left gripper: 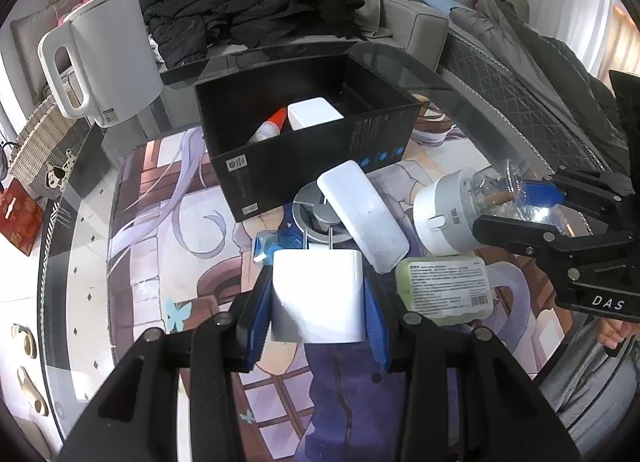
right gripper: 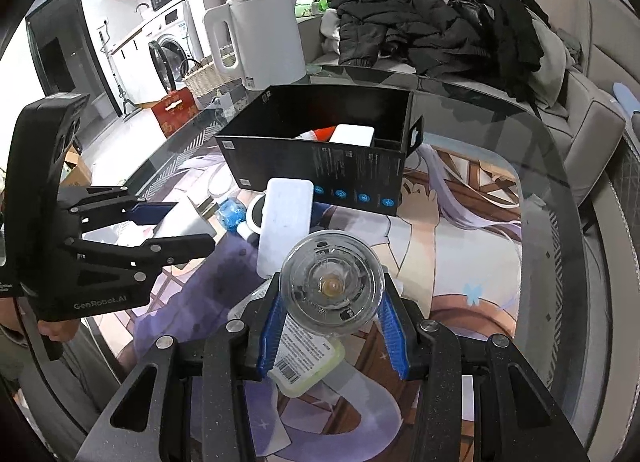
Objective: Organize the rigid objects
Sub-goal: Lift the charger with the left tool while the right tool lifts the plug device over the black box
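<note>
My left gripper (left gripper: 318, 298) is shut on a white plug charger (left gripper: 318, 294), prongs forward, above the mat; it also shows in the right wrist view (right gripper: 180, 218). My right gripper (right gripper: 330, 294) is shut on the clear end of a small white-based blender (right gripper: 330, 286), also seen in the left wrist view (left gripper: 452, 214). A black open box (left gripper: 308, 142) stands ahead, holding a white block (left gripper: 314, 113) and a red-capped tube (left gripper: 270, 127). A white power bank (left gripper: 362, 216) leans on a silver round thing (left gripper: 316, 214). A green labelled packet (left gripper: 448, 288) lies beside it.
A white kettle (left gripper: 104, 58) stands at the back left of the glass table (left gripper: 400, 62). A blue packet (left gripper: 276, 242) lies by the charger. A woven basket (left gripper: 38, 146) and a red box (left gripper: 18, 218) sit off the left edge. Dark coats (left gripper: 248, 10) lie on the sofa behind.
</note>
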Action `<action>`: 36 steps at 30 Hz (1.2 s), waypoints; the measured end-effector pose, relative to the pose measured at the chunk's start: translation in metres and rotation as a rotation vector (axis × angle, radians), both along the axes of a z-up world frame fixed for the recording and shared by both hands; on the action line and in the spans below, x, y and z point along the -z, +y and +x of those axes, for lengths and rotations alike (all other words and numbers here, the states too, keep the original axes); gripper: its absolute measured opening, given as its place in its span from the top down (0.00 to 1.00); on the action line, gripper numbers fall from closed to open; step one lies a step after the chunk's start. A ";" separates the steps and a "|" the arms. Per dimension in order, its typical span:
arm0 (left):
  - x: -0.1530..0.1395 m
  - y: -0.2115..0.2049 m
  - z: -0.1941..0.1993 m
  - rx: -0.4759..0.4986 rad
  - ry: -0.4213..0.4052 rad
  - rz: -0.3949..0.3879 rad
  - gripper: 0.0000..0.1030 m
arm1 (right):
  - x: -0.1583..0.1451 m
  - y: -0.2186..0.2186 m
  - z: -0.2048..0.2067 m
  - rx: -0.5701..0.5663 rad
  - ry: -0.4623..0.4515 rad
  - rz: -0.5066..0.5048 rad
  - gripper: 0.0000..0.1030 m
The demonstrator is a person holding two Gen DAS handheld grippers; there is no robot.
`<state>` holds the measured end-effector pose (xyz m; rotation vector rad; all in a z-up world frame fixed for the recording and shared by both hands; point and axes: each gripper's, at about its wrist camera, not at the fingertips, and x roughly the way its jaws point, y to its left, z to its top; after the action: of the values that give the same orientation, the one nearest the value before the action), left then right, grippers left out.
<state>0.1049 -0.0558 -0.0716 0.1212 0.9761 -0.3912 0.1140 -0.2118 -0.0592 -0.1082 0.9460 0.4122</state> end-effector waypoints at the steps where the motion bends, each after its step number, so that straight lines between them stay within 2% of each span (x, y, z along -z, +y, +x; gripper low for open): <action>1: -0.002 0.000 0.000 -0.001 -0.008 -0.003 0.61 | -0.001 0.000 0.000 -0.001 -0.002 0.003 0.57; 8: -0.013 0.004 0.002 -0.019 -0.036 -0.024 0.61 | -0.014 0.003 -0.004 0.006 -0.054 0.014 0.57; 12: -0.023 0.006 -0.002 -0.034 -0.097 -0.020 0.61 | -0.023 0.007 -0.009 0.006 -0.101 0.017 0.57; 23: -0.074 0.026 -0.028 -0.134 -0.395 -0.083 0.61 | -0.070 0.012 -0.045 0.033 -0.406 0.074 0.57; 28: -0.097 0.039 -0.040 -0.167 -0.512 -0.164 0.61 | -0.085 0.015 -0.060 0.043 -0.490 0.109 0.57; 32: -0.101 0.045 -0.039 -0.176 -0.527 -0.176 0.61 | -0.099 0.016 -0.066 0.052 -0.546 0.130 0.57; 36: -0.099 0.044 -0.030 -0.181 -0.504 -0.182 0.61 | -0.102 0.017 -0.061 0.063 -0.530 0.153 0.57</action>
<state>0.0747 -0.0119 0.0272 -0.0348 0.4463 -0.2621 0.0526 -0.1946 0.0428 -0.0436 0.3936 0.3712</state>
